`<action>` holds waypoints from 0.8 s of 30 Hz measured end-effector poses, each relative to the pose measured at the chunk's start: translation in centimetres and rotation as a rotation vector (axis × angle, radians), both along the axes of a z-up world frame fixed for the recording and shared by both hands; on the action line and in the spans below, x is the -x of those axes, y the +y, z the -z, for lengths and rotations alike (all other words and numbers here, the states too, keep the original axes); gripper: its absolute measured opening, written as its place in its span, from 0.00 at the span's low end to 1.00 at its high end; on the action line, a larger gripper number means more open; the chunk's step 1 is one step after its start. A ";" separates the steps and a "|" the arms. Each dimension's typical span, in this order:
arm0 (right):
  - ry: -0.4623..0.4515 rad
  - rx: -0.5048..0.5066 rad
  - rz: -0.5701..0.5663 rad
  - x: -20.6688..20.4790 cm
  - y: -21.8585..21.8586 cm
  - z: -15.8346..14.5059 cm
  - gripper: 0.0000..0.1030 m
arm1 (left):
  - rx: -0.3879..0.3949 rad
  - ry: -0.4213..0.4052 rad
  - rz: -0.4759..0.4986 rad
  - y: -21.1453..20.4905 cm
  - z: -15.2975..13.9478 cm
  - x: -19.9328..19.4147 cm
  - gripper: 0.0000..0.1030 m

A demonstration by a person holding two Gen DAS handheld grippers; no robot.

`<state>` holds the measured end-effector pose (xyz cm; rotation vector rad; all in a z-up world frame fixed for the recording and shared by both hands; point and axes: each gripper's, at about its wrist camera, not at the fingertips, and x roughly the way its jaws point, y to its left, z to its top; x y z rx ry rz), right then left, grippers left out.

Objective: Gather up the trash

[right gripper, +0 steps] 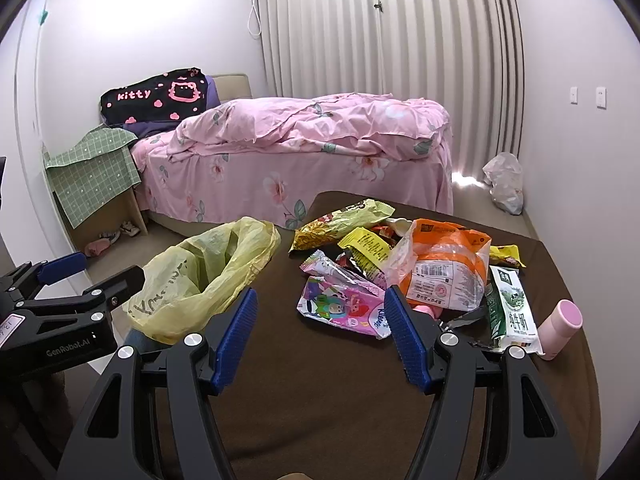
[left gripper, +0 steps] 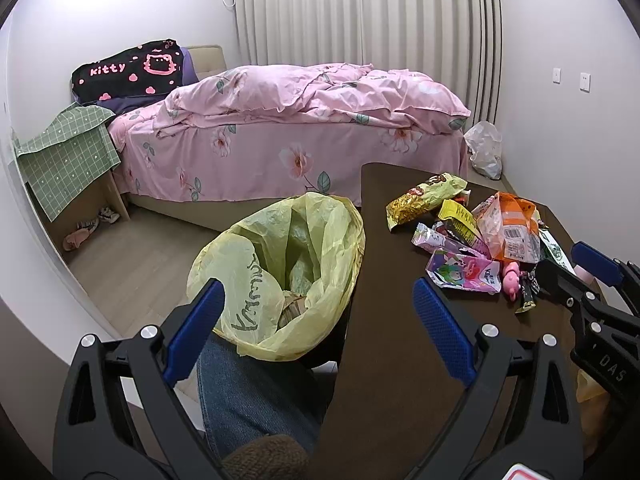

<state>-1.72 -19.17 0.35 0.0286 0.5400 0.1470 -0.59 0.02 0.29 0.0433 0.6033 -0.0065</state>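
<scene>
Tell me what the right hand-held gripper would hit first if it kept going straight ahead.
Probably the pink cartoon-print wrapper at the near edge of the trash pile on the brown table; the right hand-held gripper is open and depth is uncertain.

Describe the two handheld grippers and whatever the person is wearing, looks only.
Both the left gripper and the right gripper are black plastic clamp-style frames with silver round bolts and two fingers faced with blue textured pads. The left one's body carries white "GenRobot.AI" lettering and a small label, seen from the right wrist camera. No cables show. The person wears blue jeans.
</scene>
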 end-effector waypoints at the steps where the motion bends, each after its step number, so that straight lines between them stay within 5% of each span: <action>1: -0.001 0.001 0.000 0.0 0.0 -0.1 0.60 | 0.001 -0.001 -0.001 0.0 0.0 0.0 0.88; 24: -0.001 -0.005 0.001 0.1 0.0 0.0 0.60 | -0.002 0.002 -0.001 0.0 0.0 -0.1 0.88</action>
